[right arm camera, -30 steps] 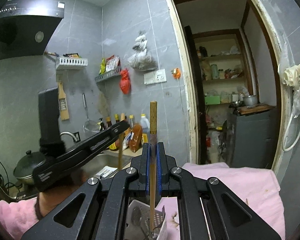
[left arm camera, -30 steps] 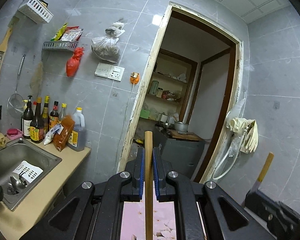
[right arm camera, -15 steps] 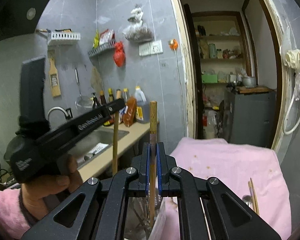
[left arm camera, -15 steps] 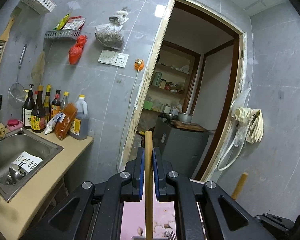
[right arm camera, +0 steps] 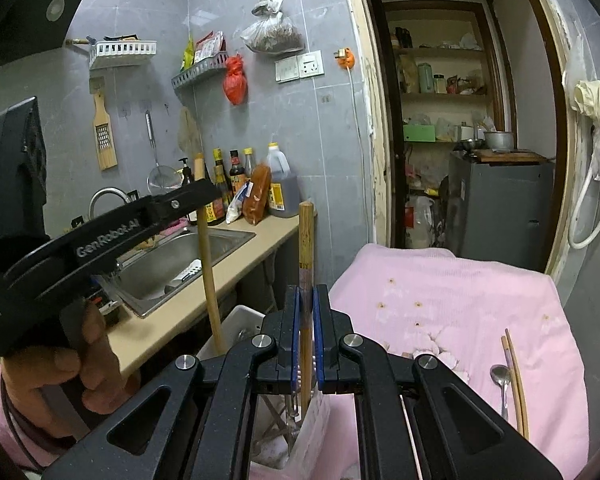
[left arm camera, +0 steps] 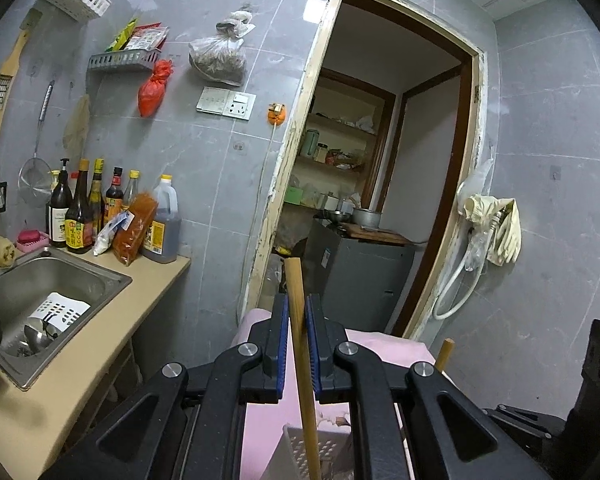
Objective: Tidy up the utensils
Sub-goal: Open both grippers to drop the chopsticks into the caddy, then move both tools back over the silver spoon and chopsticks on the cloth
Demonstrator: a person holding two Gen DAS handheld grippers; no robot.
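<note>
Each claw [left arm camera: 296,312] [right arm camera: 305,308] grips wooden stick [left arm camera: 300,320]

Both wooden handles [left arm camera: 300,340] [right arm camera: 306,280] end unseen, probably inside the white holder [right arm camera: 236,328], itself half hidden.

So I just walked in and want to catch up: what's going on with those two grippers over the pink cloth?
A person is sorting utensils with a gripper in each hand. The left gripper is shut on a wooden handle, and the right gripper is shut on a bamboo handle. Both handles reach down into a white perforated utensil basket on the pink cloth. A spoon and chopsticks lie loose on that cloth.
</note>
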